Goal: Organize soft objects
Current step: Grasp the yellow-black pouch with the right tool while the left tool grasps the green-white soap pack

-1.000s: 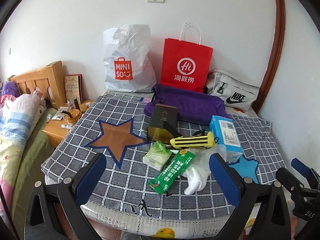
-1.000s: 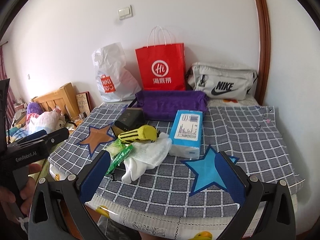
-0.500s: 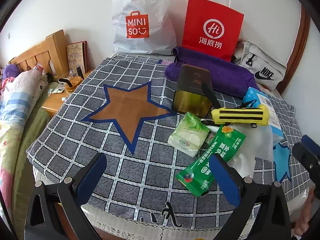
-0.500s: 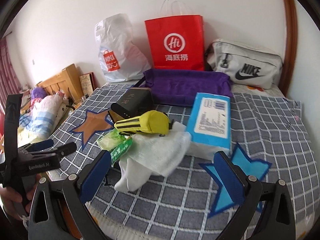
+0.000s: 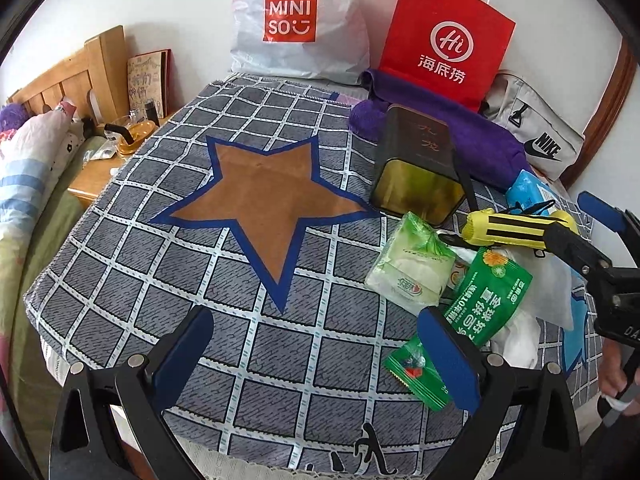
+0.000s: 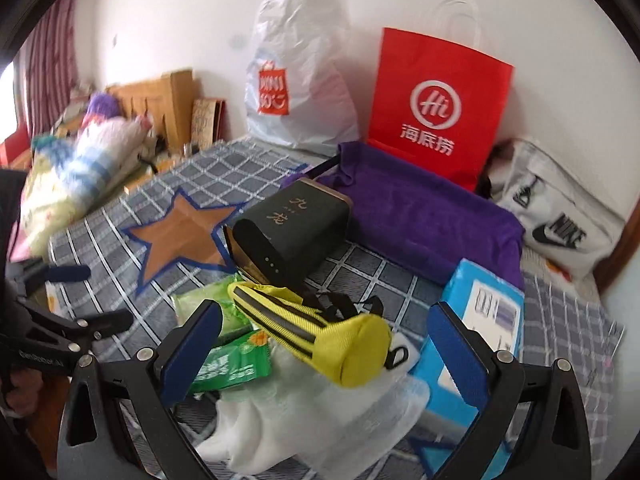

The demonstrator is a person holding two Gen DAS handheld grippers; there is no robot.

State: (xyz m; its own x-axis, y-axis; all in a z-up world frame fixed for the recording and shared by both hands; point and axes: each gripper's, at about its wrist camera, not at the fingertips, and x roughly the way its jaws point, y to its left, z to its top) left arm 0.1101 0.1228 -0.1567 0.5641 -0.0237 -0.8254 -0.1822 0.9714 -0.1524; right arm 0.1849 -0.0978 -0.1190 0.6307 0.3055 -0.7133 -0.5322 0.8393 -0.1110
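Between your wide-open right tongs (image 6: 320, 356), the yellow pouch (image 6: 320, 340) lies atop the bed's pile, light and squashy; clasp its middle, left tongs (image 5: 320, 356) released too.

"MINISO" on the white plastic bag (image 5: 298, 20), "Hi" on the red paper bag (image 5: 446, 40), "NIKE" on the grey bag (image 5: 540, 140)

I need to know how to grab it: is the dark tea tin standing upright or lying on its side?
Lying on its side. The dark tea tin rests lengthwise on the checked bedspread, its gold end facing sideways toward the camera.
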